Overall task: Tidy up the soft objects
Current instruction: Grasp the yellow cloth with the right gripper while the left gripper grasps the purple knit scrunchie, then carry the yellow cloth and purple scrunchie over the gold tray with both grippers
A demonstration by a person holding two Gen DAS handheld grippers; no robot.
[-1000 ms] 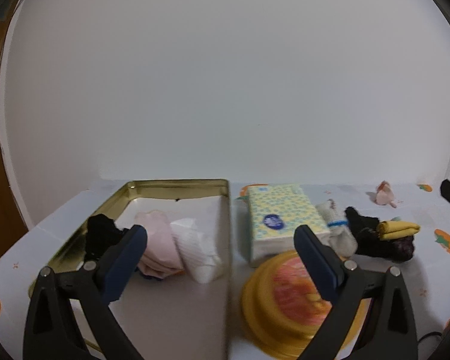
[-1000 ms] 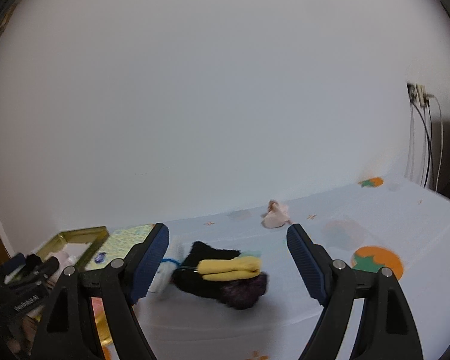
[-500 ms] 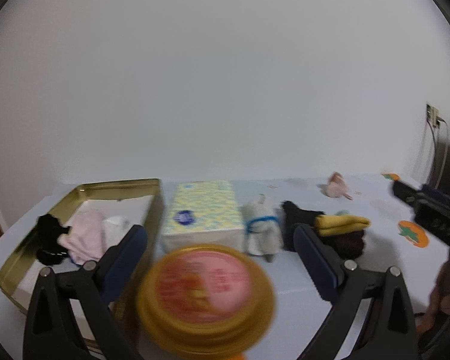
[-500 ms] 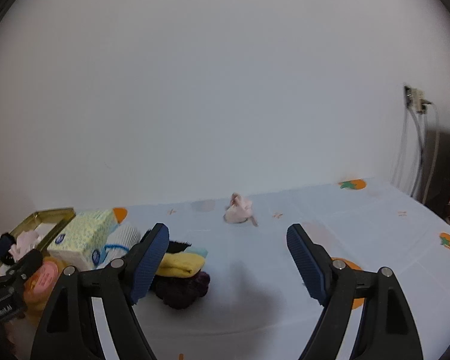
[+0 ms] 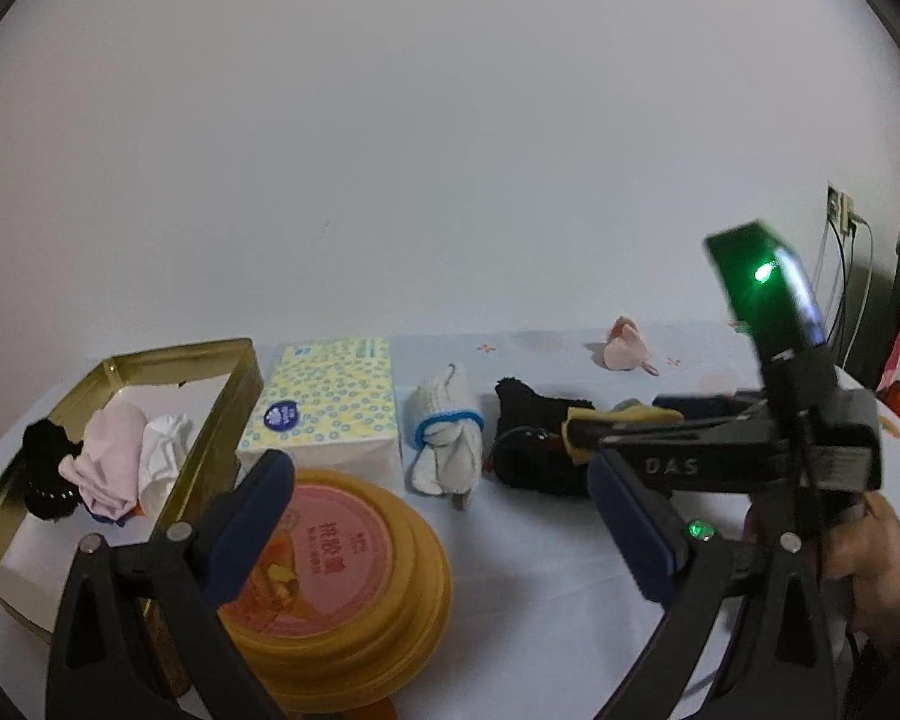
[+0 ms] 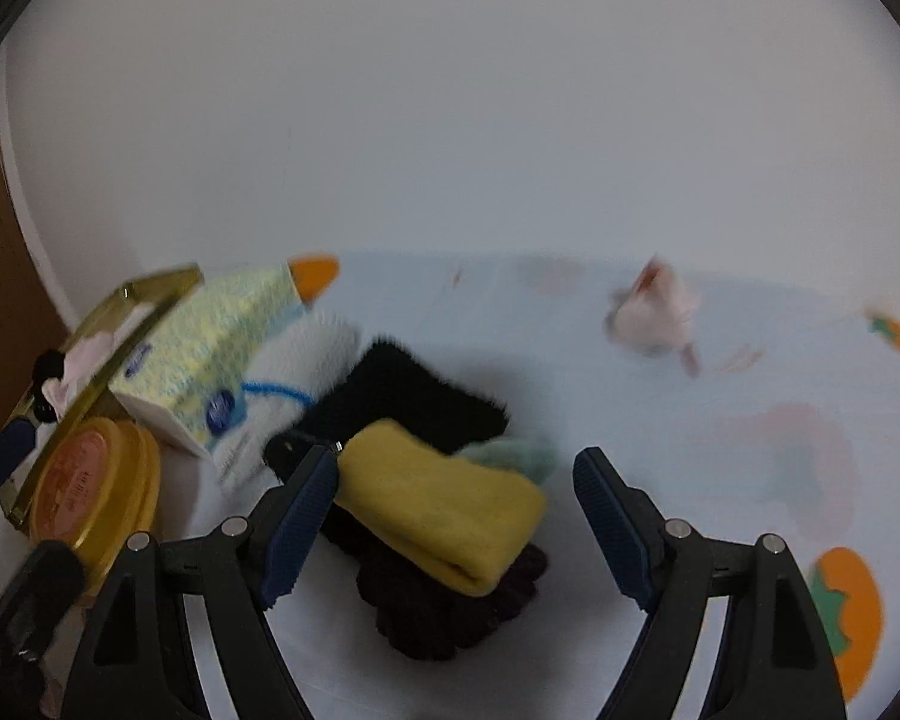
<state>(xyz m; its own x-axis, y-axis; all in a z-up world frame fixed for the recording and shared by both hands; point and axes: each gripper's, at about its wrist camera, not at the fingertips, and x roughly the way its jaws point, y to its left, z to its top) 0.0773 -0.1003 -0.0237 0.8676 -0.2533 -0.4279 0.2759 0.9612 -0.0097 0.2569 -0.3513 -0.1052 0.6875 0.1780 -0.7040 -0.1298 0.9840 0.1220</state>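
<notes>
Right hand-held gripper (image 6: 456,516) — agape, yellow sock (image 6: 444,504) half-hidden, blurred.

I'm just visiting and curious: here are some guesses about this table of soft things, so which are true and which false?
1. The gold metal tray already holds a pink cloth. True.
2. The right gripper is clamped on the yellow folded cloth. False: its jaws are open, with the cloth between them.
3. The white rolled towel has a blue band around it. True.
4. The yellow-dotted tissue pack lies inside the tray. False: it sits beside it.
5. The left gripper holds nothing. True.
</notes>
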